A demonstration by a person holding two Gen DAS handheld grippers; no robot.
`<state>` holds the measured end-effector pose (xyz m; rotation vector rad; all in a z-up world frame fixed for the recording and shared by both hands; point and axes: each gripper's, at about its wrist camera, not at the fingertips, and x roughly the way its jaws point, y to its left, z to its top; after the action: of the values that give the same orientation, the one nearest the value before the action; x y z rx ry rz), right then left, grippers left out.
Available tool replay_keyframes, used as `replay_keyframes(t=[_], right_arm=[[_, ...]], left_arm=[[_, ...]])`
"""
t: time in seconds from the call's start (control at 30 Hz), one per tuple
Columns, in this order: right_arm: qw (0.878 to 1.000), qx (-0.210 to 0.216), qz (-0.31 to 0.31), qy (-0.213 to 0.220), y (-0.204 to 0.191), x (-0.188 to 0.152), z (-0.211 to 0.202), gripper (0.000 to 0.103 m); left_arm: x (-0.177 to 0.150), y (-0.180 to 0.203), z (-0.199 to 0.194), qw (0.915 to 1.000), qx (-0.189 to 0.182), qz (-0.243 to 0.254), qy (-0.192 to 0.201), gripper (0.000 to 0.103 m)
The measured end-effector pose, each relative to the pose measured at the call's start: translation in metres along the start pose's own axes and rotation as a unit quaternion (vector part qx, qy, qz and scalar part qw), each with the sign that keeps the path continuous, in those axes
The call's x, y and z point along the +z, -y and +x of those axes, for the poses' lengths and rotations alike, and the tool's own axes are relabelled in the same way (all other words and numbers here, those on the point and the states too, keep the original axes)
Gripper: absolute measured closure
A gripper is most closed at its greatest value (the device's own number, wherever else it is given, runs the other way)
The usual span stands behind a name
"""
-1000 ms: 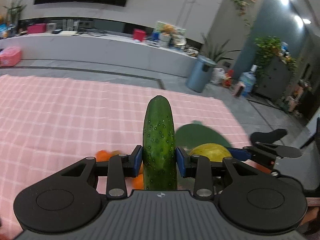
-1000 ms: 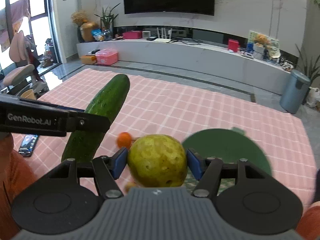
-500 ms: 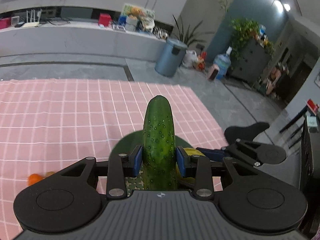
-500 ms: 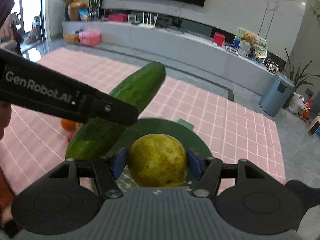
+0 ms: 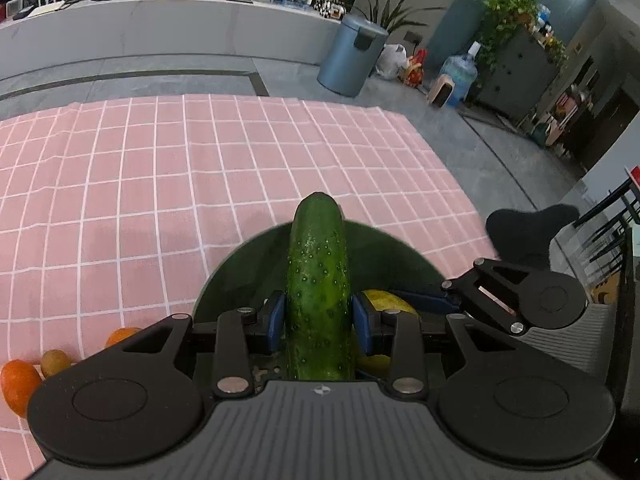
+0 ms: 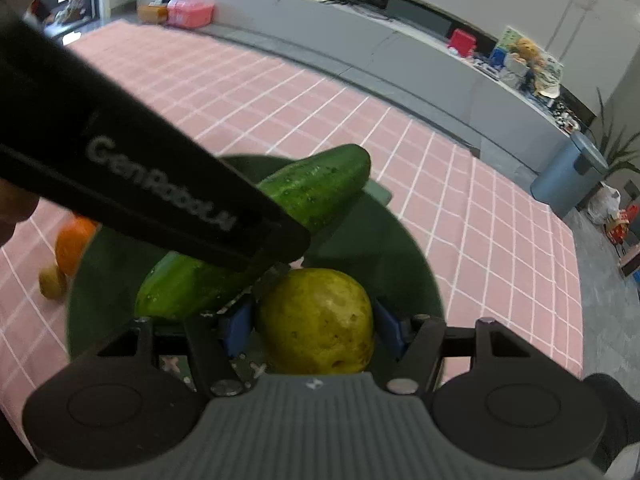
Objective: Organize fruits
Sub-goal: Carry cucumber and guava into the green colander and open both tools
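My left gripper (image 5: 319, 320) is shut on a green cucumber (image 5: 318, 280), held lengthwise over a dark green plate (image 5: 248, 272). My right gripper (image 6: 314, 330) is shut on a yellow-green pear (image 6: 316, 320), low over the same plate (image 6: 104, 280). The cucumber (image 6: 312, 192) shows in the right wrist view, partly hidden by the left gripper's black body (image 6: 140, 184). The pear (image 5: 386, 300) peeks out right of the cucumber in the left wrist view. I cannot tell whether either fruit touches the plate.
The plate lies on a pink checked cloth (image 5: 160, 180) near its right edge. Oranges (image 5: 18, 386) and a small brownish fruit (image 5: 55, 362) lie left of the plate; an orange (image 6: 74, 242) and the small fruit (image 6: 52, 282) show in the right wrist view.
Both grippers have moved right and down with their fruit, from beside the plate to low over it. Both stay shut.
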<state>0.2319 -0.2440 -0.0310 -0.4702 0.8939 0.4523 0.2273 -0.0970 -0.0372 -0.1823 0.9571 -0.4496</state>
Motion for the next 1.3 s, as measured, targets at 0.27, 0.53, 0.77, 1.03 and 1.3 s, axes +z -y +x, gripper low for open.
replay_keyframes(t=[0.27, 0.53, 0.77, 1.03, 1.3], right_arm=[[0.999, 0.007, -0.026, -0.019, -0.011, -0.002, 0.010, 0.042], [0.999, 0.013, -0.019, -0.031, -0.011, 0.000, 0.012, 0.042], [1.000, -0.008, -0.020, -0.019, -0.014, 0.009, -0.004, 0.029], [0.998, -0.054, -0.012, 0.020, -0.031, 0.022, -0.051, 0.029], [0.994, -0.061, 0.040, 0.076, -0.070, 0.023, -0.089, 0.029]], left_arm=[[-0.008, 0.004, 0.008, 0.9983, 0.039, 0.035, -0.027, 0.063], [-0.013, 0.000, 0.009, 0.9981, 0.044, 0.031, -0.029, 0.062], [-0.011, 0.003, -0.015, 0.9988, 0.037, 0.030, -0.009, 0.047], [-0.019, 0.007, -0.075, 0.9972, 0.042, 0.038, 0.049, 0.043], [-0.043, 0.000, -0.127, 0.9929, 0.069, 0.059, 0.077, 0.043]])
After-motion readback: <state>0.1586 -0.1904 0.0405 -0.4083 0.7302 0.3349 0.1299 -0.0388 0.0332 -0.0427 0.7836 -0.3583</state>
